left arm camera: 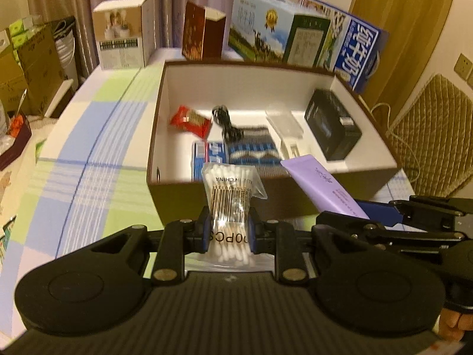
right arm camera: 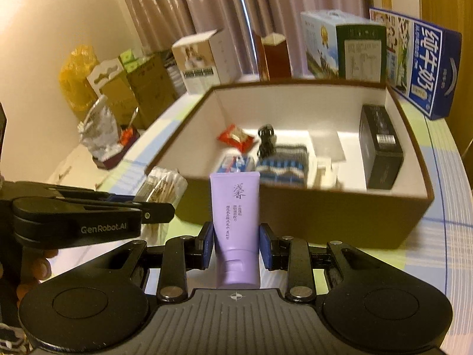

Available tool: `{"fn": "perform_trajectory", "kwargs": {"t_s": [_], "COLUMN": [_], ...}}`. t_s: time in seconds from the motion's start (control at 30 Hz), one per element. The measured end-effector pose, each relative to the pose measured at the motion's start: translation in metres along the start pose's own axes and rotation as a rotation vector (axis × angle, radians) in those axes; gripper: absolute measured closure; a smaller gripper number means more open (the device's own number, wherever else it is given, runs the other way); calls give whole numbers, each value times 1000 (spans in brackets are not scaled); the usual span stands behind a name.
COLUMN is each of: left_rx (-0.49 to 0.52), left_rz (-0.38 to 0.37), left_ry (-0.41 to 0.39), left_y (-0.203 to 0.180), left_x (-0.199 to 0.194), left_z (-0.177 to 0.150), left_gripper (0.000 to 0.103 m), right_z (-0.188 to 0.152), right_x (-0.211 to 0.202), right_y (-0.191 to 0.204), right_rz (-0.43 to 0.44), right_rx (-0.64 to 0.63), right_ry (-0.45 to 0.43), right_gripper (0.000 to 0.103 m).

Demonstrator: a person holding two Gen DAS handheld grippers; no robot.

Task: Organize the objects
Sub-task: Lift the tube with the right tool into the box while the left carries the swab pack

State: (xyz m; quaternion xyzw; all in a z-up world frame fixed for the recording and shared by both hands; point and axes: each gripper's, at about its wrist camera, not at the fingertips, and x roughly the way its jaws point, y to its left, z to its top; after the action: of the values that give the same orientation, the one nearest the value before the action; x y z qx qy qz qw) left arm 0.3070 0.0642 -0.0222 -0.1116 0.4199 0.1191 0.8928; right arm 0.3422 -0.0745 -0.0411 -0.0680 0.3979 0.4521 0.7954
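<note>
Hovering just short of the box's [left arm camera: 189, 195] near wall, both tongs carry their loads with the open top straight ahead and a little below. The left tongs [left arm camera: 229, 233] are clamped on a swab packet [left arm camera: 232, 189], pads pressing its lower half, the packet's long axis running forward along the fingers so its far end already reaches over the near rim. The right tongs [right arm camera: 236, 247] are closed on a purple tube [right arm camera: 236, 219], gripped low near the cap, sealed end pointing forward at the box, its tip about level with the near wall. The two stand side by side, about equally near the box as far as I can judge; the packet looks slightly further in.

Inside the box, the floor beyond the near wall is crowded: a blue carton [left arm camera: 208, 155] and a striped cloth [left arm camera: 254, 151] just behind that wall, a red sachet [left arm camera: 190, 119] and black cable [left arm camera: 226, 122] further in, a black case [left arm camera: 332, 124] against the right wall. Bare floor shows mostly at the left side and far end.

From the left camera the tube's tilt across the right of the near rim is plain; the right camera shows instead the tube's printed face and the left tongs [right arm camera: 159, 207] from the side. Motion blur softens the contents, so the pale items beside the cloth I cannot identify.
</note>
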Motion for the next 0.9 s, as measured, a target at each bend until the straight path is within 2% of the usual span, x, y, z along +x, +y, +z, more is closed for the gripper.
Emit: {"fn": "perform_trajectory", "kwargs": {"t_s": [0.23, 0.47, 0.67, 0.9], "left_rx": [9, 20, 18, 5], "left_rz": [-2, -5, 9, 28], "left_ry": [-50, -60, -29, 28], "left_y": [-4, -5, -1, 8], "left_x": [7, 27, 55, 90], "left_z": [36, 66, 81, 86], "left_gripper": [83, 83, 83, 83], "right_z": [37, 66, 79, 81], "right_x": [4, 20, 41, 74], "right_y": [-6, -21, -34, -49], "right_rz": [-4, -22, -47, -66], "right_rx": [32, 94, 134, 186], "right_ry": [-63, -84, -68, -4], "right_gripper": [74, 74, 74, 74]}}
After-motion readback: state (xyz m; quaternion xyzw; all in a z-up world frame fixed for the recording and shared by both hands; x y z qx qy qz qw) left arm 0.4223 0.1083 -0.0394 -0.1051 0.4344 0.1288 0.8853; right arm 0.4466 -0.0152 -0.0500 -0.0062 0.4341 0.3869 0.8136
